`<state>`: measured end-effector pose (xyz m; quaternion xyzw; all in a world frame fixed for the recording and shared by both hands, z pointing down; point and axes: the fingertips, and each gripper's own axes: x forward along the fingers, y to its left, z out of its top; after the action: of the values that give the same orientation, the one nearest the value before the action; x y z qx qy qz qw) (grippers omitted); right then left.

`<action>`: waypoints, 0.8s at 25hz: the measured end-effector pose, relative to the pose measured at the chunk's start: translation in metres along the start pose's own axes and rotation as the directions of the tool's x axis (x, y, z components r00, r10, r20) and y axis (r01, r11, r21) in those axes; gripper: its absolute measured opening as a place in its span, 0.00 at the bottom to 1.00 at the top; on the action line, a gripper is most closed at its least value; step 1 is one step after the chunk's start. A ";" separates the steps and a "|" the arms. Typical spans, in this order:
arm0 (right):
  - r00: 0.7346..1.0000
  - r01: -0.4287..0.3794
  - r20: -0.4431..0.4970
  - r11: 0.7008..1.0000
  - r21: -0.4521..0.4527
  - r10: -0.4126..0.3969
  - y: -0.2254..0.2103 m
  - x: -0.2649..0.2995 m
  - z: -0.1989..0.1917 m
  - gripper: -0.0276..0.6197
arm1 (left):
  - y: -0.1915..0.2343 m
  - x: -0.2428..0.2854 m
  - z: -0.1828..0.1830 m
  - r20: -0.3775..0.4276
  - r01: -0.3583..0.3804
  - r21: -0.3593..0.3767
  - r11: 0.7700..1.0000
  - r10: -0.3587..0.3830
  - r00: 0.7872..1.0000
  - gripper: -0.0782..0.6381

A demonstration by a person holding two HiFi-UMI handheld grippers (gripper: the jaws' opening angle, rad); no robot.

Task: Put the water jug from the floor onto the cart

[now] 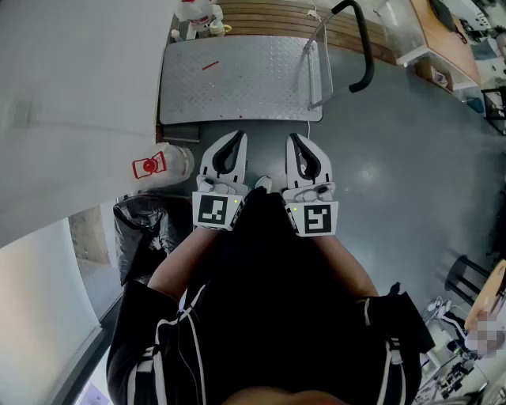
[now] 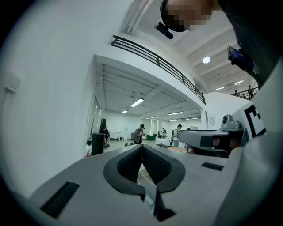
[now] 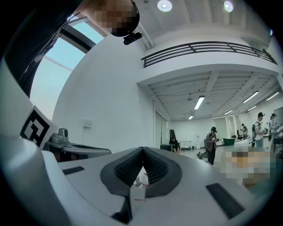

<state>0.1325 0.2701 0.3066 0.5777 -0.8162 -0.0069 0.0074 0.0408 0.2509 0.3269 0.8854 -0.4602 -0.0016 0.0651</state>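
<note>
The water jug [image 1: 164, 164], clear with a red label, lies on the grey floor by the white wall, left of my left gripper. The cart [image 1: 237, 79] is a grey checker-plate platform straight ahead, its black handle [image 1: 361, 47] at its right end. My left gripper [image 1: 239, 135] and right gripper [image 1: 292, 137] are held side by side, level, just short of the cart's near edge. Both are shut with nothing between the jaws. The gripper views show the left tips [image 2: 142, 145] and right tips [image 3: 142, 149] touching. The jug is not in either gripper view.
A black rubbish bag [image 1: 145, 221] sits on the floor left of the person, behind the jug. White bottles [image 1: 198, 17] stand past the cart's far left corner, beside wooden boards [image 1: 269, 16]. A wooden desk [image 1: 447, 35] is at the top right. Several people stand far off in the hall [image 3: 212, 141].
</note>
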 end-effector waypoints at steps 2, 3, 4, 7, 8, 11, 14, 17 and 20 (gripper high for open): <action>1.000 0.003 0.017 1.000 -0.013 -0.003 -0.002 -0.001 0.004 0.07 | -0.001 0.000 0.001 -0.003 -0.003 -0.003 1.000 0.003 1.000 0.14; 1.000 0.004 0.024 1.000 -0.019 -0.004 -0.002 -0.001 0.005 0.07 | -0.001 0.000 0.001 -0.001 -0.003 -0.004 1.000 0.003 1.000 0.14; 1.000 0.005 0.029 1.000 -0.022 -0.004 -0.003 -0.001 0.006 0.07 | -0.002 0.001 0.000 0.002 0.000 -0.004 1.000 0.000 1.000 0.14; 1.000 -0.006 0.021 1.000 -0.005 0.007 -0.004 -0.003 0.004 0.07 | -0.003 0.002 -0.003 -0.003 0.005 -0.006 1.000 -0.005 1.000 0.14; 1.000 -0.014 0.013 1.000 0.010 0.014 -0.004 -0.004 0.003 0.07 | -0.003 0.002 -0.005 -0.009 0.004 -0.008 1.000 -0.004 1.000 0.14; 1.000 -0.018 0.006 0.999 0.045 0.018 -0.004 -0.006 0.000 0.07 | 0.000 -0.001 -0.008 -0.013 -0.008 -0.013 1.000 0.008 1.000 0.14; 1.000 -0.018 0.002 0.999 0.049 0.018 -0.006 -0.008 -0.004 0.07 | 0.000 -0.006 -0.011 -0.026 -0.033 -0.009 0.999 0.032 0.999 0.14; 1.000 -0.022 -0.012 0.998 0.066 0.023 -0.006 -0.008 -0.009 0.07 | 0.004 -0.013 -0.013 -0.036 -0.064 -0.006 0.998 0.064 0.997 0.14; 1.000 -0.017 -0.018 0.995 0.102 0.019 -0.006 -0.009 -0.014 0.07 | 0.017 -0.026 -0.018 -0.060 -0.114 0.002 0.993 0.114 0.992 0.14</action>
<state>0.1417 0.2765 0.3206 0.5701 -0.8205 0.0402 -0.0142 0.0133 0.2648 0.3455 0.8572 -0.5080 0.0282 0.0796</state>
